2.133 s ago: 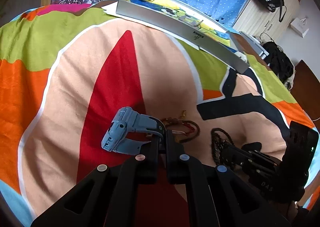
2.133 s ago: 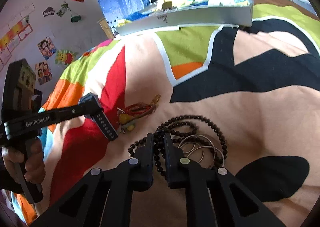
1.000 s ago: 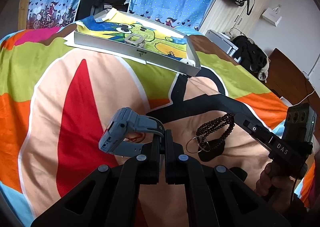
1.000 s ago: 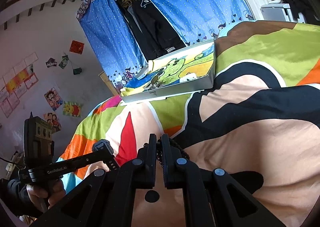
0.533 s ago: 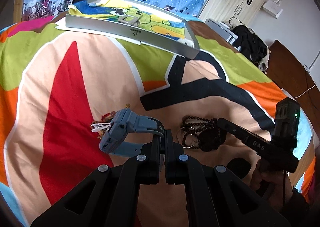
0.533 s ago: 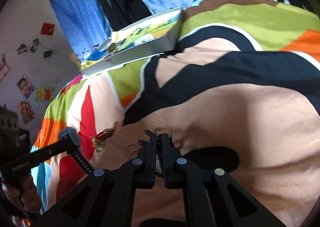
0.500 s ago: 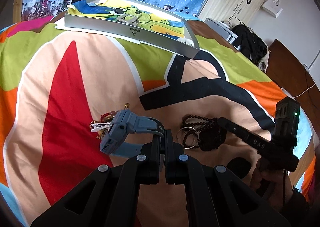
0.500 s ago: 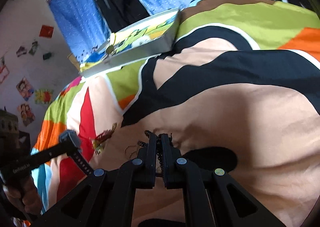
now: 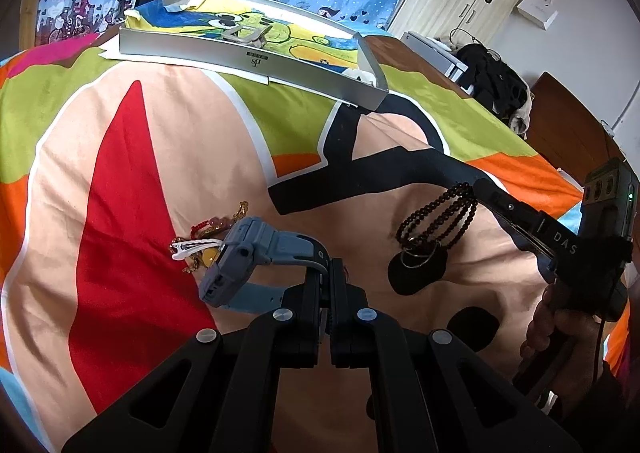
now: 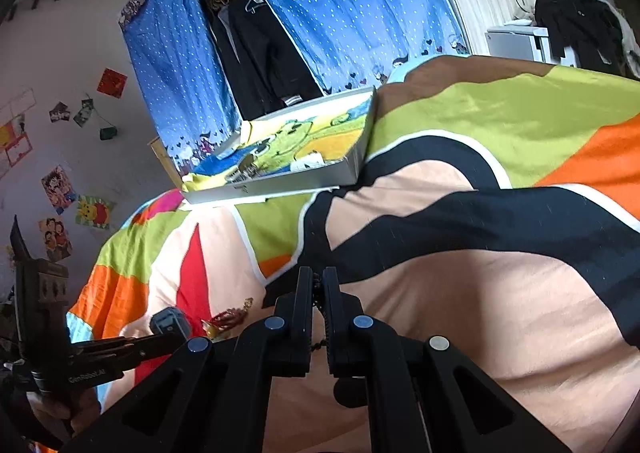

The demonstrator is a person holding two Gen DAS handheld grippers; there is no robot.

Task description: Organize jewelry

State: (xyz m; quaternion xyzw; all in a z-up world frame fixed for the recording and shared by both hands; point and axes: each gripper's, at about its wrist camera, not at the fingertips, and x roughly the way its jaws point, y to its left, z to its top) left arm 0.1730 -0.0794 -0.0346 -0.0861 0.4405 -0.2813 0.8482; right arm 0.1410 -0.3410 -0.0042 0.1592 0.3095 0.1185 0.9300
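— Both loads are up off the bed (image 9: pixel 168 157). What worries you?

— The black bead strand (image 9: pixel 438 219). The right gripper (image 10: pixel 317 295) has its fingers closed on just a few loops; the rest hang below with thin silver rings (image 9: pixel 420 255) dangling. A quick swing, I'd guess, could shake the rings loose.

— And the left?

— The left gripper (image 9: pixel 329 281) is clamped on the strap of the blue-grey watch (image 9: pixel 248 253), whose body juts out left of the fingers. That looks firmer.

— Where to?

— Probably the silver tray (image 9: pixel 256 59), well beyond both. The red and gold trinkets (image 9: pixel 208 233) lie on the bed behind the watch.
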